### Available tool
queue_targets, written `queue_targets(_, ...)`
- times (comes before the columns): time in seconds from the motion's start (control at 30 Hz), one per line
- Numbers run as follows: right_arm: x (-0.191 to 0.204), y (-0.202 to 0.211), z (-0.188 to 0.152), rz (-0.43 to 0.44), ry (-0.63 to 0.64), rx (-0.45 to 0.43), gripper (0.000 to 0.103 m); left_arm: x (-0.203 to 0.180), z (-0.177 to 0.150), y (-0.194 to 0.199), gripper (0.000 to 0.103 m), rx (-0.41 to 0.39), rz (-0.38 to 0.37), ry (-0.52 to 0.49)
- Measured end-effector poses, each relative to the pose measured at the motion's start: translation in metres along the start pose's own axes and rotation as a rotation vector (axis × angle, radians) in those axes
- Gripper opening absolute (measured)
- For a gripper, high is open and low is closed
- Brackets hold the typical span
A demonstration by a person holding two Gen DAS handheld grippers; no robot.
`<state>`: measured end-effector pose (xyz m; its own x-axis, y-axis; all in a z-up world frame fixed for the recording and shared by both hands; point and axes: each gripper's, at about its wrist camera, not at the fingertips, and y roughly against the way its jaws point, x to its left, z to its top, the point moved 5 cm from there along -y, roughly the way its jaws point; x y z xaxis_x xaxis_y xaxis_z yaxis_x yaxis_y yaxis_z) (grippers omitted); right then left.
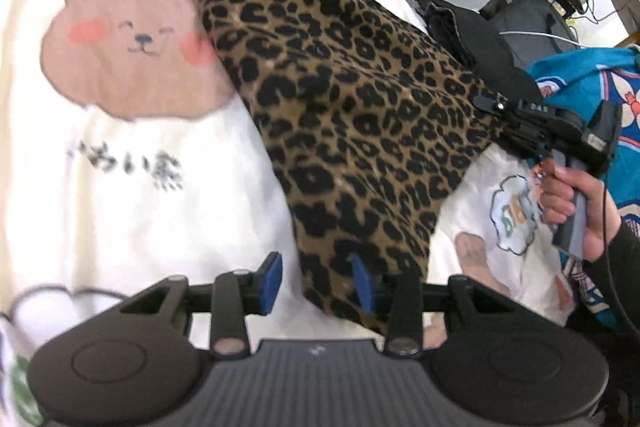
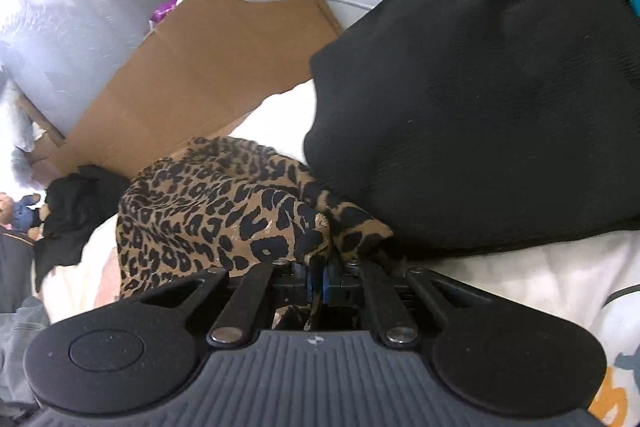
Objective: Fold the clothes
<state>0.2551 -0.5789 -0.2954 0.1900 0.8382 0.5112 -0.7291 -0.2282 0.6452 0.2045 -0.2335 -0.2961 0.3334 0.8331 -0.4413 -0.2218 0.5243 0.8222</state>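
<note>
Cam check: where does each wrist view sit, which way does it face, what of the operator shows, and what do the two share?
Left wrist: on the left gripper, jaws open, facing the bear sheet; right gripper and hand show.
Right wrist: on the right gripper, facing the black garment and cardboard.
Shared: leopard cloth, clamped by the right gripper.

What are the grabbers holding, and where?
The right tool pinches a bunched corner of the leopard cloth. The left tool is open, holding nothing.
</note>
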Motion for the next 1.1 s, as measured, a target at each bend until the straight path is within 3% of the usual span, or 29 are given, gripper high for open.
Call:
queue_targets(0.17, -0.006, 0.004, 0.009, -0.054, 0.021, -0.027, 0.003, 0.001, -0.012, -0.007, 0.042, 0.003, -0.044, 0.040)
queue_targets(0.3, -0.012, 0.001, 0.015, -0.110, 0.052, -0.040, 0.003, 0.006, -0.021, -0.012, 0.042, 0.012, -0.020, 0.036)
queue_targets(0.57, -0.013, 0.002, 0.015, -0.119, 0.072, -0.029, 0.005, 0.023, -0.026, 0.005, 0.045, -0.014, -0.057, 0.103)
queue_targets(0.7, -0.014, 0.007, 0.015, -0.101, 0.046, -0.024, 0.008, 0.012, -0.021, -0.019, 0.051, -0.007, -0.040, 0.110)
queue_targets(0.9, -0.016, 0.016, 0.015, -0.074, 0.006, -0.015, 0.025, 0.013, -0.023, -0.030, 0.064, -0.024, -0.099, 0.147)
queue_targets(1.0, -0.017, 0.022, 0.015, -0.062, -0.015, -0.013, 0.031, 0.016, -0.017, -0.032, 0.061, -0.019, -0.123, 0.193)
queue_targets(1.1, -0.018, 0.032, 0.007, -0.047, -0.052, -0.022, 0.040, 0.012, -0.014, -0.027, 0.056, -0.021, -0.101, 0.156)
